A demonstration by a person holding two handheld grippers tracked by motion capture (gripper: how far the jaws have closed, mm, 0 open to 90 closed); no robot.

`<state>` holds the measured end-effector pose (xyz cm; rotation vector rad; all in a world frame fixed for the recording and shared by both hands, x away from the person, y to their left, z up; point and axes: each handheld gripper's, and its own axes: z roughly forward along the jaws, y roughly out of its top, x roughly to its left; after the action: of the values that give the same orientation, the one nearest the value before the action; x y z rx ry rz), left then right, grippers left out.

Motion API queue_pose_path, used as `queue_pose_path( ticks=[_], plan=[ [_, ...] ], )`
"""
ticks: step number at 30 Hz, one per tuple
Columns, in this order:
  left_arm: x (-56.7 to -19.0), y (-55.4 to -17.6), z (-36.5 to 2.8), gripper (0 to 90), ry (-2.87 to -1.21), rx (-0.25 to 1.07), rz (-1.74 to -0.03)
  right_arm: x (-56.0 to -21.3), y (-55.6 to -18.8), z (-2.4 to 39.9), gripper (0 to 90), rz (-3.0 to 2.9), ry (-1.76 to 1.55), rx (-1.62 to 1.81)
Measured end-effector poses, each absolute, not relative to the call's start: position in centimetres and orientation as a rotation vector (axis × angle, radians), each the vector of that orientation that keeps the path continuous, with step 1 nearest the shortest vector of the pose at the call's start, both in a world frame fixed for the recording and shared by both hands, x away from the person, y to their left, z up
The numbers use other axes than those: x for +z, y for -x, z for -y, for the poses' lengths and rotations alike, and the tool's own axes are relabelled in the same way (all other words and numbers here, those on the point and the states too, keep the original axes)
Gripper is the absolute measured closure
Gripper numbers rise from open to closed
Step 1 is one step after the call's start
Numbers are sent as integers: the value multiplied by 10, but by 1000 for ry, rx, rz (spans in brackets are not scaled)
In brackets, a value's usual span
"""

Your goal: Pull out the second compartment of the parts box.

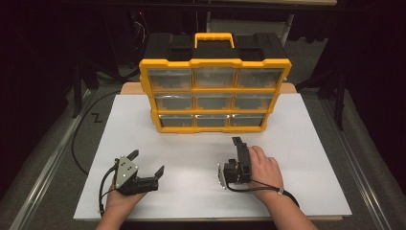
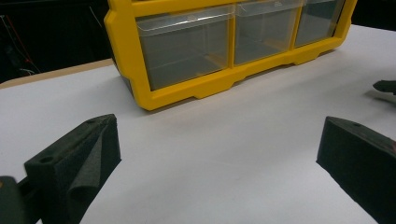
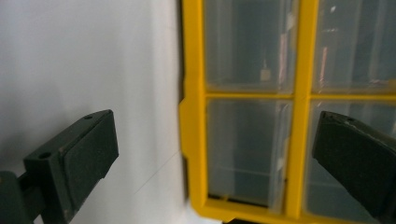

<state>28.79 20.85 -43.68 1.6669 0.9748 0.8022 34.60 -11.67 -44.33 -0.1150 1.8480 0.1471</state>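
Item one: yellow plastic organiser cabinet with nine clear drawers and a yellow carry handle. I logged it standing upright at the far middle of the white table board, drawers facing me, all pushed in.

Item two: left gripper, black, held in my left hand near the front left of the board. Jaws stood spread wide with nothing between them, well apart from the cabinet. Its own view looked across bare board at the cabinet's bottom drawer row.

Item three: right gripper, held in my right hand, rolled onto its side, pointing at the cabinet's lower right. Jaws likewise released and empty, near the cabinet front but not touching.
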Motion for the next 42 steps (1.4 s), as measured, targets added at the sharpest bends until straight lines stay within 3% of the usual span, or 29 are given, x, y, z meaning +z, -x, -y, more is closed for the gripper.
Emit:
queue_pose_path(
  ticks=[30,42],
  plan=[
    [-437,-286,-208,3,-1685,796,-949,-359,-390,79,23,-1686,98,169],
    [-437,-286,-209,3,-1680,796,-953,-313,-394,71,100,-1587,103,159]
  ],
)
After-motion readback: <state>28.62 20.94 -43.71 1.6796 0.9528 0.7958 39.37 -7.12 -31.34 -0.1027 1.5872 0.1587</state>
